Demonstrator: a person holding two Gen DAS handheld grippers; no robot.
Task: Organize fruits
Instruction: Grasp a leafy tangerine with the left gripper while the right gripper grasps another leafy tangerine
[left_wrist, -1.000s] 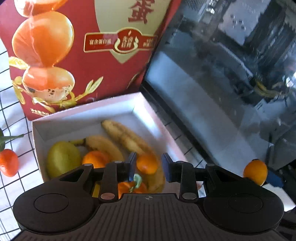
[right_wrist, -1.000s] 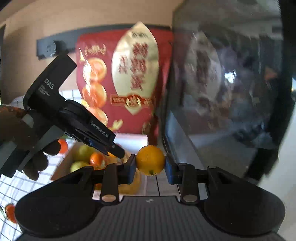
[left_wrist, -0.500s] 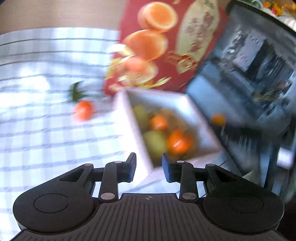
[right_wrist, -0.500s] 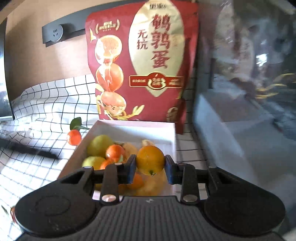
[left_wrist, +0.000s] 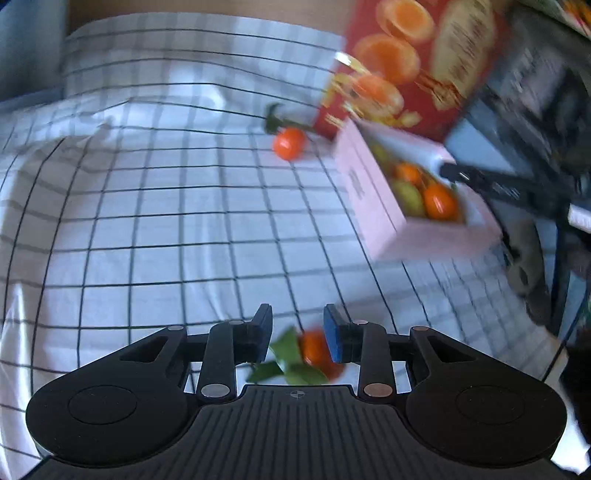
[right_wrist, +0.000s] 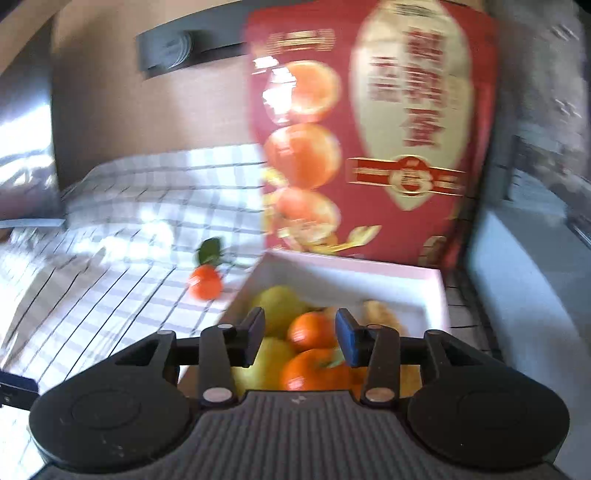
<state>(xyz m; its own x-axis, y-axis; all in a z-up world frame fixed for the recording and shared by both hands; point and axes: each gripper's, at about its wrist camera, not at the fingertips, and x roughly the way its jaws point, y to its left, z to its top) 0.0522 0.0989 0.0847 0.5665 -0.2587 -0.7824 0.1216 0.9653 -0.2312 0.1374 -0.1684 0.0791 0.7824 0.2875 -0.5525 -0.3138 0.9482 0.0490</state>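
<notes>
Progress: the task is judged well advanced but not complete. Most of the fruit sits in the pink box (right_wrist: 441, 295); two small oranges lie outside it on the checked cloth (left_wrist: 166, 221) covering the tabletop.

Container: the box stands open just in front of the upright red bag (right_wrist: 369, 129). In the right wrist view it holds two yellow-green fruits (right_wrist: 280, 306), at least two oranges (right_wrist: 312, 330) and a pale yellow piece toward the back, probably a banana; blur prevents a firm count.

Left gripper (left_wrist: 297, 332): fingers open at a moderate gap, holding nothing. A leafy orange (left_wrist: 314, 349) lies on the cloth below and between them, closer to the right finger. Whether a finger touches it cannot be told. This appears to be the next pick.

Right gripper (right_wrist: 300, 334): fingers spread apart and empty, poised over the near end of the box, above the fruit.

Outstanding: the second leafy orange (left_wrist: 289, 143) rests on the cloth just left of the box's far corner, near the foot of the bag. Both loose oranges remain to be boxed.

Note: both views are motion-blurred, so fine contact cannot be confirmed.
</notes>
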